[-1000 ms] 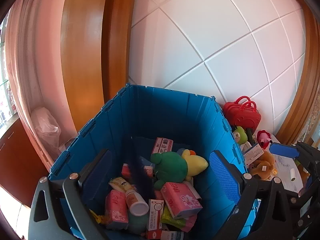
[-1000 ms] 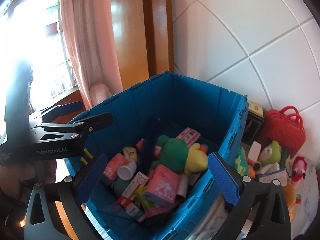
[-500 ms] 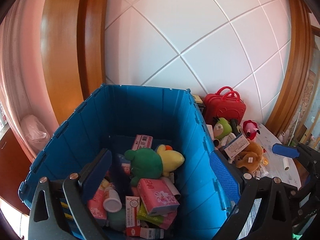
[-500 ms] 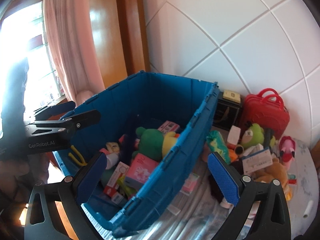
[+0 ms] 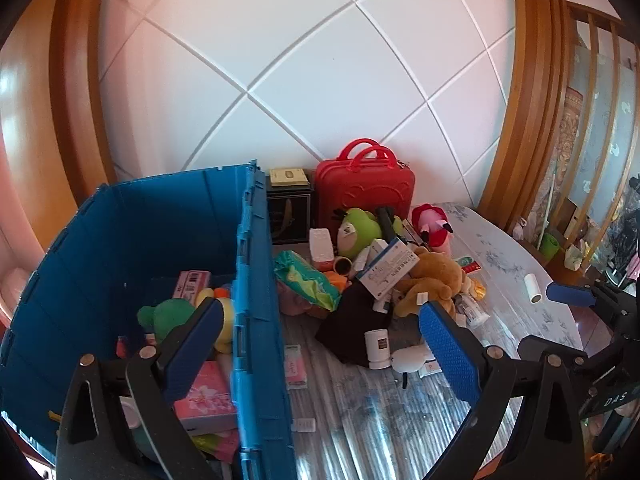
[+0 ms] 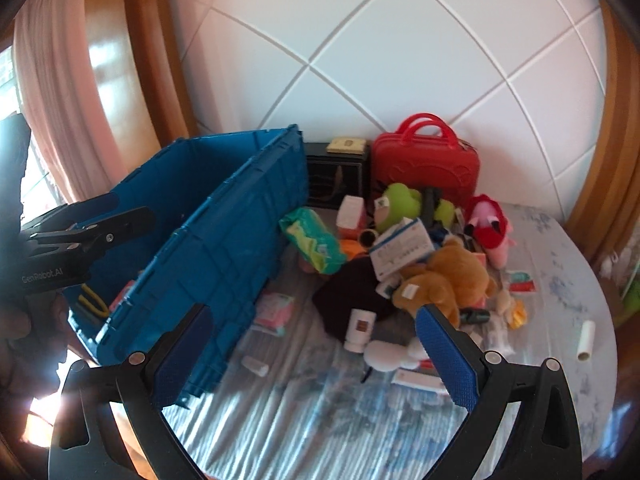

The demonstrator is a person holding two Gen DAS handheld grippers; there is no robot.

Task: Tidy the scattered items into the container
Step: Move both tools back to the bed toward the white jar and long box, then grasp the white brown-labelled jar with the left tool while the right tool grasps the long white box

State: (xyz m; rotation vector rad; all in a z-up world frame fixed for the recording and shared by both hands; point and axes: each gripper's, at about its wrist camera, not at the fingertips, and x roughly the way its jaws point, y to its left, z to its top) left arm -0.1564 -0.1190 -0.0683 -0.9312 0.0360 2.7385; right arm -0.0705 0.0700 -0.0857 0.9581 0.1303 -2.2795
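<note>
A blue crate (image 5: 252,280) stands on the left of the table and shows in the right wrist view (image 6: 224,232) too. It holds a green plush (image 5: 168,316), pink boxes and other small items. To its right lies a pile: a brown plush bear (image 5: 432,280), a green wipes pack (image 5: 308,280), a white bottle (image 5: 378,348), a blue-white box (image 6: 404,248), a green plush (image 6: 396,204). My left gripper (image 5: 320,344) is open and empty, straddling the crate's right wall. My right gripper (image 6: 316,352) is open and empty above the table in front of the pile.
A red toy suitcase (image 5: 364,192) and a black box (image 5: 288,216) stand against the white quilted wall. A red-pink plush (image 6: 488,224) and a small white roll (image 6: 586,340) lie on the right of the table. Wooden frames flank the wall.
Both grippers have swung right, from over the crate toward the pile of items on the table. Both stay open and empty.
</note>
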